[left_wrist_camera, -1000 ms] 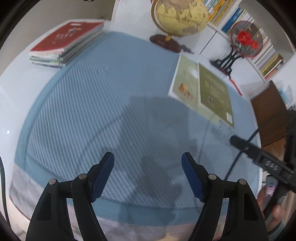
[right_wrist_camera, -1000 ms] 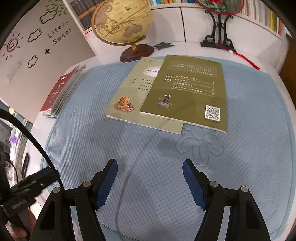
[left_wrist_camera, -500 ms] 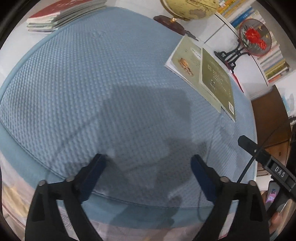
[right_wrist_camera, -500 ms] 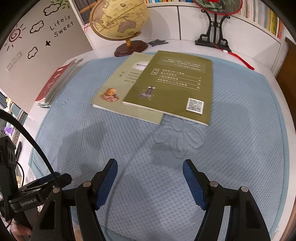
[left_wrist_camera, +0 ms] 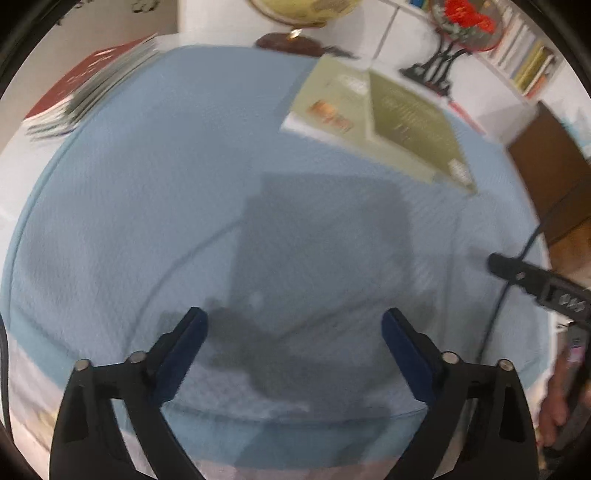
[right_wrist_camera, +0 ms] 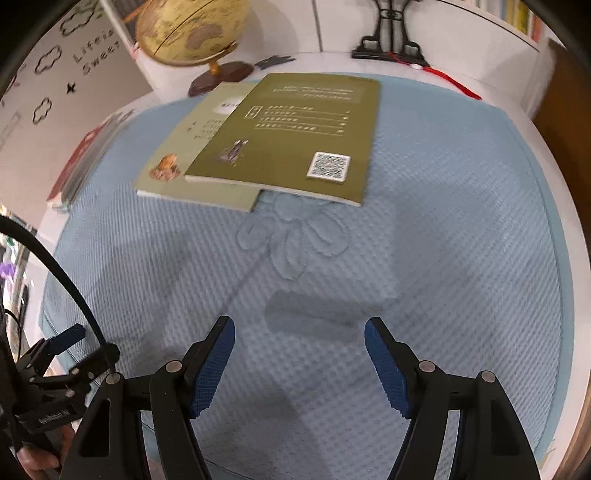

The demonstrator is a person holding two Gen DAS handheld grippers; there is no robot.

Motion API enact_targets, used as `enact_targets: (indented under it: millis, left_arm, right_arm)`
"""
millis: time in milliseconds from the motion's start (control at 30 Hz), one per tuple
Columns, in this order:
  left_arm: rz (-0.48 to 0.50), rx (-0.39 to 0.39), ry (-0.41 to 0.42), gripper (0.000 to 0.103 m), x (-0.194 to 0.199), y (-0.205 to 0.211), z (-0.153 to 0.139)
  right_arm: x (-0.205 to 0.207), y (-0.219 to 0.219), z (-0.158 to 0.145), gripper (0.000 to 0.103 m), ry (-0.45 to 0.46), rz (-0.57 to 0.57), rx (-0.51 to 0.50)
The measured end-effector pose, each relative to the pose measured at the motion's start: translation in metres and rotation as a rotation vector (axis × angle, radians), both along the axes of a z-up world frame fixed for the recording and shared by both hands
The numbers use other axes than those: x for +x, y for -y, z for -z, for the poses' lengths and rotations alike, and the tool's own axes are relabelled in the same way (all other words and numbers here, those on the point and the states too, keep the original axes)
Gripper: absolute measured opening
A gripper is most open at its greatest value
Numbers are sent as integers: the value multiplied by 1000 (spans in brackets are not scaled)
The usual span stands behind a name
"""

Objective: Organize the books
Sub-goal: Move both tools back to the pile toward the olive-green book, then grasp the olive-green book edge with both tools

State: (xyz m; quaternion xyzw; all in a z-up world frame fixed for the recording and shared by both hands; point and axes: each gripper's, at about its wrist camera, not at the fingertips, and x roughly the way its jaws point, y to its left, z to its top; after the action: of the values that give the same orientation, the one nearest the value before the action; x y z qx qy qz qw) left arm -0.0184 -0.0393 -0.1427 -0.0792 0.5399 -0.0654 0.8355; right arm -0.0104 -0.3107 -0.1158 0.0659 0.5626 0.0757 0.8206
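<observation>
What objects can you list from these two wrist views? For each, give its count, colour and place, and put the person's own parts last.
Olive book: one, dark olive green, on the mat, overlapping the pale book.
Pale book: one, light green, under the olive book's left side.
Book stack: one pile, red on top, on the white table left of the mat.
Mat: one, light blue, covering the table.
Globe: one, yellow on a brown base, behind the books.
Fan stand: one, black, far edge of the table.
Bookshelf: white, back right.
Left gripper: black with blue pads, open, empty, jaws just widened.
Right gripper: same colours, open, empty.
</observation>
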Motion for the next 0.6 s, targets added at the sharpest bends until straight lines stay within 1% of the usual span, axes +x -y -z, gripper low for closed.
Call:
enact_targets:
  millis: [67,133,200,267,300,333,367,400,467,500,533,567,600]
  left_arm:
    - [33,-44,22,93,17,4,-14]
    - [72,-76,47,93,41,12,-29]
    - [114,-80,73,93,77,25,-44]
    - [143,-87,89,93,107,38,-52]
    - [156,-89,92,92,121,45,-53]
    - [169,-82,94,90,138,53,-52]
    - [175,-76,90,85,148,59,-50]
    - [185,-71,78,76,162,66,-45]
    - [184,-80,51,66,179,75,-34]
    - [181,-91,33,64,185,76,-28]
    - [177,-98,20,63,192,78,-23]
    - [173,-96,10,60,197,82,-18]
    - [174,-98,6,59,197,84,-16]
  right_arm:
    - [7,6,-5,71,20,19,16]
    - [23,16,-8,71,35,46,40]
    - [44,26,-10,71,45,87,64]
    - [64,36,-10,71,59,117,98]
    - [74,40,-8,71,61,137,99]
    - [83,43,-6,71,56,153,94]
    - [93,48,-2,71,48,167,99]
    - [101,50,1,71,42,175,108]
    - [114,56,6,67,38,198,114]
    - [119,58,9,65,37,198,110]
    - [122,59,10,61,34,197,105]
    - [127,60,13,58,30,196,101]
    - [130,61,16,57,28,194,101]
